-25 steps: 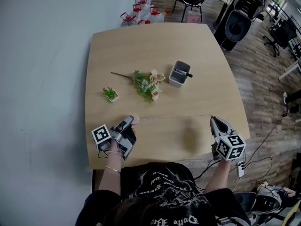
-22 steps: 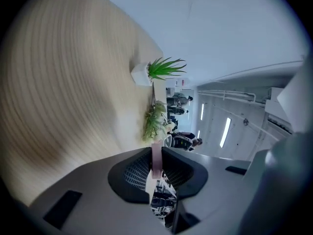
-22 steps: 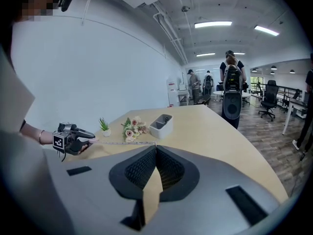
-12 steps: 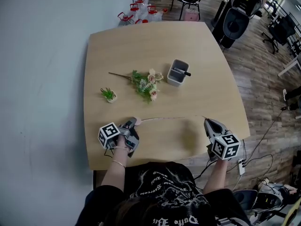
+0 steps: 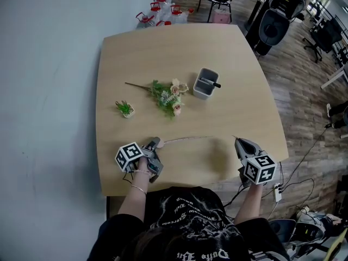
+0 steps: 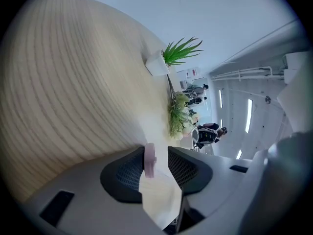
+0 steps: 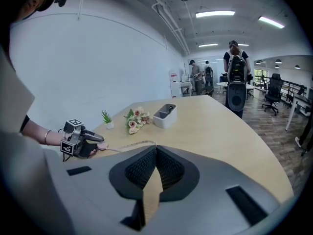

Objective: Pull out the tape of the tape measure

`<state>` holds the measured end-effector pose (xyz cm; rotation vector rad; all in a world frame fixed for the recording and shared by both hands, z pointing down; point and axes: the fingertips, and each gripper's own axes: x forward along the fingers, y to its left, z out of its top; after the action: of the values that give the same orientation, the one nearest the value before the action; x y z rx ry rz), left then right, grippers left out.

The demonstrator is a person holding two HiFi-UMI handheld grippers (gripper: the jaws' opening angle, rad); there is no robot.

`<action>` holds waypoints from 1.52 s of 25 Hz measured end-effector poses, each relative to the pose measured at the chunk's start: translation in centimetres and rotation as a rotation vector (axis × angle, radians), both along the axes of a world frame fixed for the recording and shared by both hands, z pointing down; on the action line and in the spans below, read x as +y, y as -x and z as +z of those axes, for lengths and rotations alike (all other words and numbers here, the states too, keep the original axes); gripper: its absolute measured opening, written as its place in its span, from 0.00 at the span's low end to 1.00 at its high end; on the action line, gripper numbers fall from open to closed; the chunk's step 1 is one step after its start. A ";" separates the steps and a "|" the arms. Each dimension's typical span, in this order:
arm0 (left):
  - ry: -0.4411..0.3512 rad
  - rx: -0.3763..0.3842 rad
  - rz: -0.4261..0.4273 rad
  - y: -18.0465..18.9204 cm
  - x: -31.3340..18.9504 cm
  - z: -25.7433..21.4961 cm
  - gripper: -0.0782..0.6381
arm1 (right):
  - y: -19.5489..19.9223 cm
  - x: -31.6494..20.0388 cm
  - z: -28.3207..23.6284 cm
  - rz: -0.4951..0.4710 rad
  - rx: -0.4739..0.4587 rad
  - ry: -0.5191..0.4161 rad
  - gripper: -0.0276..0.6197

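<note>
Near edge of the light wooden worktop [image 5: 163,53]. The left gripper [image 6: 159,153] had just been opening its jaws; the small round pink tape measure case [image 6: 149,159] stood between them, against one pad and clear of the other. The right gripper [image 7: 155,147] kept its jaws closed on the end of the thin pale tape [image 5: 196,138]. The tape's long axis ran side to side between the grippers, so further pulling probably lay rightward, away from the case.

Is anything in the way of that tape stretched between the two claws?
Nothing visible does. The tape crosses bare table from the pink case between the jaws of the left gripper, which have just been opening, to the right gripper, shut on its end. The flowers and holder lie farther back.
</note>
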<state>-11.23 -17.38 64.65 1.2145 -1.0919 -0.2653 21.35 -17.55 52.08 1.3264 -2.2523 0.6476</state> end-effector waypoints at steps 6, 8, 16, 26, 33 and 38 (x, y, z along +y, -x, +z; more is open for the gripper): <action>-0.033 -0.072 -0.049 1.3 -0.4 -1.0 0.45 | -0.1 0.0 1.1 -0.013 0.027 0.028 0.07; -0.039 -0.122 -0.062 2.2 -0.3 -1.3 0.46 | -0.1 0.0 1.5 -0.017 0.035 0.040 0.07; -0.147 -0.345 -0.107 6.9 0.2 -4.8 0.46 | -0.5 -0.6 4.1 -0.023 0.106 0.098 0.07; -0.366 -0.697 -0.050 9.9 1.3 -11.4 0.46 | -0.9 -1.9 7.7 -0.013 0.137 0.186 0.07; -0.427 -0.815 0.000 9.6 3.1 -12.8 0.46 | -1.1 -2.1 10.5 -0.013 0.167 0.247 0.07; -0.414 -0.852 0.021 9.4 4.0 -12.2 0.46 | -1.2 -2.1 12.1 -0.004 0.186 0.274 0.07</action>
<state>-20.68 -13.38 52.41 1.7793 -1.8113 0.0705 22.52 -19.62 64.20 1.1944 -1.9396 0.7665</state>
